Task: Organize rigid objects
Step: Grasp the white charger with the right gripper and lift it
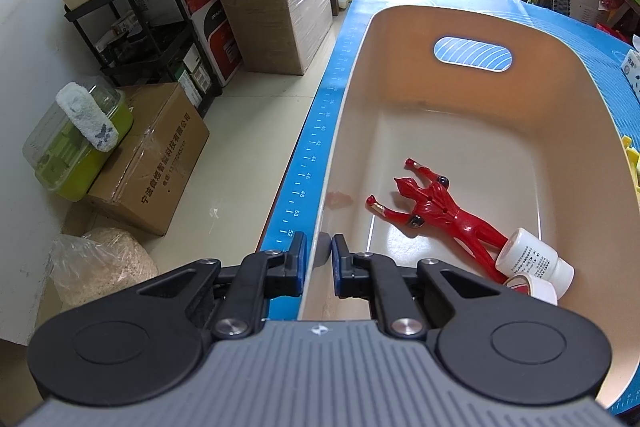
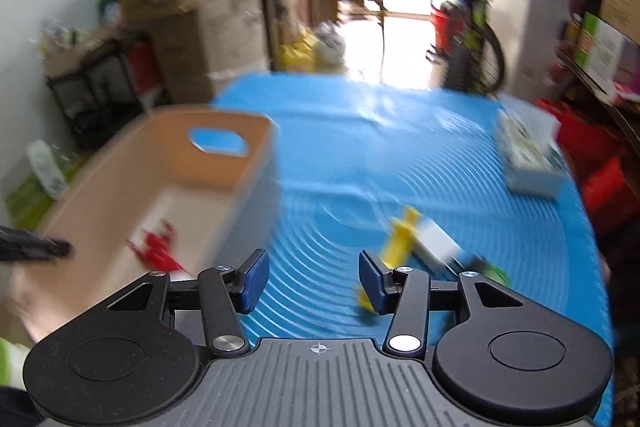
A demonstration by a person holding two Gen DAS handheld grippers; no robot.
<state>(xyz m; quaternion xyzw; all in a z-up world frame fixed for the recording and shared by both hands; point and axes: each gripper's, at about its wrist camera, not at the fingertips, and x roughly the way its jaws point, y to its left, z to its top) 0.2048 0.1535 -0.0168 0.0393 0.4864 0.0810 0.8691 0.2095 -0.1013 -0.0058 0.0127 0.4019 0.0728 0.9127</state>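
Left gripper (image 1: 319,251): your jaws pinch the near-left rim of the bin (image 1: 472,23), one pad outside the wall, one inside. The hold steadies the bin on the mat (image 1: 592,23).

Right gripper (image 2: 309,281): your jaws stand spread with nothing between them, only mat beneath. The view is motion-blurred.

Bin contents, ahead and right of your left gripper:
- red figure (image 1: 436,205), lying flat on the floor of the bin.
- white bottle (image 1: 534,261), on its side across the figure's legs.
- tape roll (image 1: 532,289), just beside the bottle, nearest you.

Loose on the mat, just ahead and right of your right gripper:
- yellow piece (image 2: 402,237), touching or overlapping a white block (image 2: 434,241); blur hides which lies on top.
- something dark and green (image 2: 490,269) beyond your right finger, too blurred to name.
- a box (image 2: 528,155), well ahead to the right.

Risks, as judged from here:
- You may close on the yellow piece and catch the block with it, since the two lie packed together; one could drop short of the bin.
- Your right pad may nudge the pile sideways, toward the mat's right edge.
- If your left pinch slackens, the bin may slide when a piece drops in.
- Dropped items may strike the bottle and roll it.
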